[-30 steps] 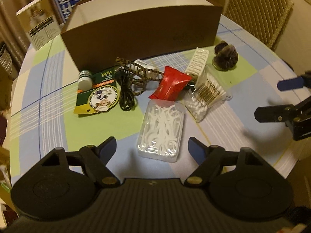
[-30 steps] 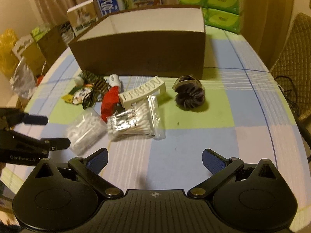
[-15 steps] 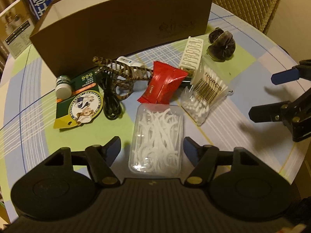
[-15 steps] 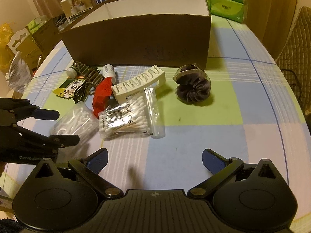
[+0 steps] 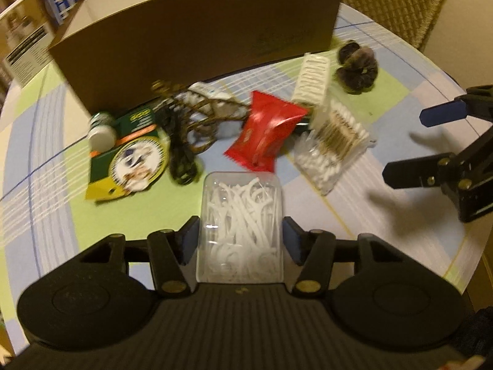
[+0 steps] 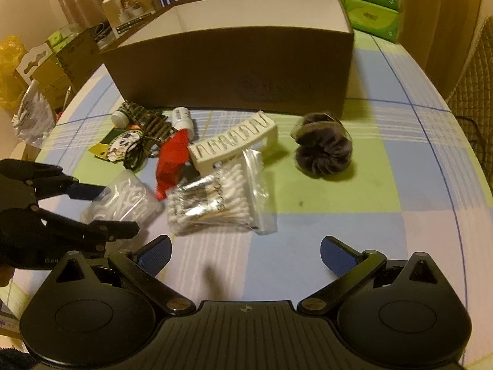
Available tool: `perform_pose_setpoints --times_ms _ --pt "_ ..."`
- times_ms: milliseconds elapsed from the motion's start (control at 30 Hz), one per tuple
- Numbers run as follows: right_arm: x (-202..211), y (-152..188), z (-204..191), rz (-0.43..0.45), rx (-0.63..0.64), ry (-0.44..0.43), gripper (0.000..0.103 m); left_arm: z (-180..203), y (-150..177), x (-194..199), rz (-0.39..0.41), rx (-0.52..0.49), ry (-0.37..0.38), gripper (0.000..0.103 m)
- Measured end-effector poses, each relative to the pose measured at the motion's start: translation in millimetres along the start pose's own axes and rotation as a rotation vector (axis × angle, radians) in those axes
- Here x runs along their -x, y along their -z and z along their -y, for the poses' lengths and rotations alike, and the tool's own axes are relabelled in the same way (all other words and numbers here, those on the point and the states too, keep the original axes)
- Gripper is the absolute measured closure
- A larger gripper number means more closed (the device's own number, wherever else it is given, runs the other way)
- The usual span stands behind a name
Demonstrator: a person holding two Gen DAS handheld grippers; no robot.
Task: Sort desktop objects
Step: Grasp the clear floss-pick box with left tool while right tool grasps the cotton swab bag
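The left gripper (image 5: pixel 239 234) is closing its jaws around the clear floss-pick box (image 5: pixel 242 225), which is lying nearest in the clutter; its pads are meeting the long sides. Light, rigid, slick plastic probably wants a mid-side grip. The right gripper (image 6: pixel 245 254) is hanging spread, empty.

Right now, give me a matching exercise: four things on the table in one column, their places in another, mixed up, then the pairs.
Things:
1. clear box of floss picks
2. bag of cotton swabs
3. dark scrunchie
4. brown box

Places:
A. at the back, behind all the small items
B. off to the right, apart from the pile
C. between the left hand-held gripper fingers
D. ahead of the open right hand-held gripper

Pairs: 1-C, 2-D, 3-B, 4-A
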State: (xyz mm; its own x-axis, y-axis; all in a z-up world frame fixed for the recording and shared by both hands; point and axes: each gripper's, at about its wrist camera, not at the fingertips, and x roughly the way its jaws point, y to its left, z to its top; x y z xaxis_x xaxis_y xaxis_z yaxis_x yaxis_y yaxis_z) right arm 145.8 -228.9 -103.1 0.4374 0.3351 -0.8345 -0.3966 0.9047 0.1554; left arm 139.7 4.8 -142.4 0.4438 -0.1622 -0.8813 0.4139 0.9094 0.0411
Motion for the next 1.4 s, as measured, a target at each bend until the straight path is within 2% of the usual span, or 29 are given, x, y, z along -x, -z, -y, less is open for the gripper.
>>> perform_pose_setpoints --times_ms 300,433,567,767,800,833,1133,1400 --pt "-23 -9 -22 0.022 0.091 -0.039 0.002 -45 20 8 -0.010 0.167 -0.080 0.050" --pt "-39 -10 -31 0.021 0.132 -0.016 0.002 -64 28 12 -0.010 0.210 -0.110 0.050" --pt "-52 -11 -37 0.038 0.165 0.017 0.002 -75 34 16 -0.009 0.231 -0.105 0.050" --pt "-63 -14 -40 0.046 0.182 0.047 0.002 -82 37 18 -0.003 0.201 -0.084 0.050" --pt "-63 -13 -42 0.052 0.197 0.062 0.008 -80 38 18 -0.002 0.194 -0.081 0.050" --pt "-64 -12 -43 0.051 0.208 0.069 0.033 -81 38 18 0.000 0.190 -0.074 0.051" --pt "-56 -1 -51 0.045 0.234 0.087 0.035 -77 39 14 0.007 0.176 -0.080 0.051" --pt "-30 5 -35 0.019 0.223 0.034 0.035 -65 33 16 -0.003 0.236 -0.102 0.052"
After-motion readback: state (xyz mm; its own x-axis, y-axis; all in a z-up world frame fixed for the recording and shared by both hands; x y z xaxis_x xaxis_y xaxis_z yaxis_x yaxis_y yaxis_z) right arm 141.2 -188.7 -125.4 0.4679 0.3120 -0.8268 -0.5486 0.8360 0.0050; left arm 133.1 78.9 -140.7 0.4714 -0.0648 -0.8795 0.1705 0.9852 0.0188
